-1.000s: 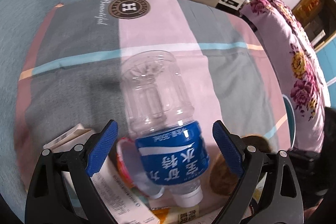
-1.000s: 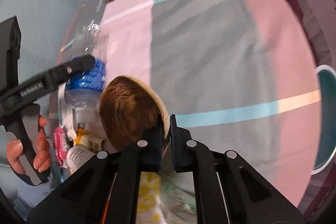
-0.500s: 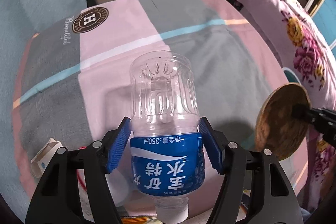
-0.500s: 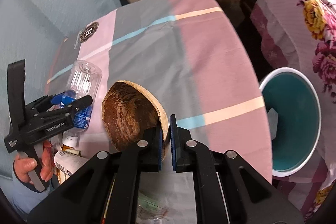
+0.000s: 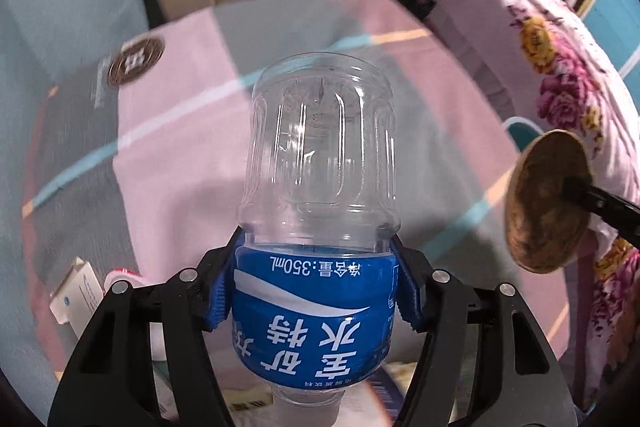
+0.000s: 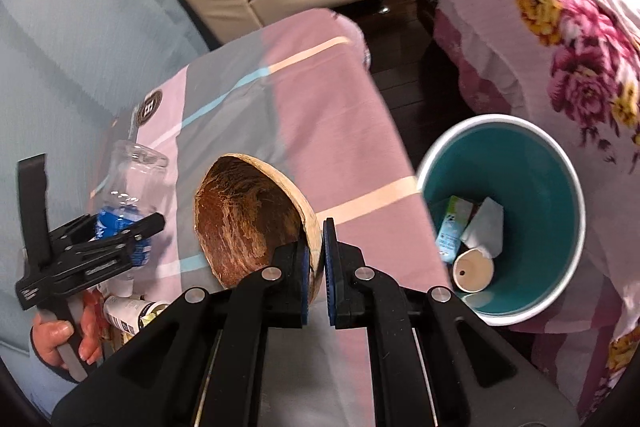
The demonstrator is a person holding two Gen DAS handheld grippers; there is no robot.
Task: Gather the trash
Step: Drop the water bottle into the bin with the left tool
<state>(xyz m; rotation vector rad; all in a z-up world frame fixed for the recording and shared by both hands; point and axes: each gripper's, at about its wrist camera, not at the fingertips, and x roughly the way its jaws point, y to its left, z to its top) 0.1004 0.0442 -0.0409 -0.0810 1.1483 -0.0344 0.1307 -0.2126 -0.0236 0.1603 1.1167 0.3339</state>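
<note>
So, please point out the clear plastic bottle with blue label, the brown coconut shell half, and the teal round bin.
clear plastic bottle with blue label (image 5: 316,163), left wrist view, transparent body
brown coconut shell half (image 6: 244,219), right wrist view, inner hollow
teal round bin (image 6: 532,167), right wrist view, inner wall

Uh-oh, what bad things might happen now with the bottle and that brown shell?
1. The right tongs pinch only the thin rim of the coconut shell, so it might swing or slip out before reaching the teal bin.
2. The left tongs squeeze the smooth label of the empty bottle, which could slide or pop free.
3. The bin stands beside the table, so a drop too soon would miss.
</note>
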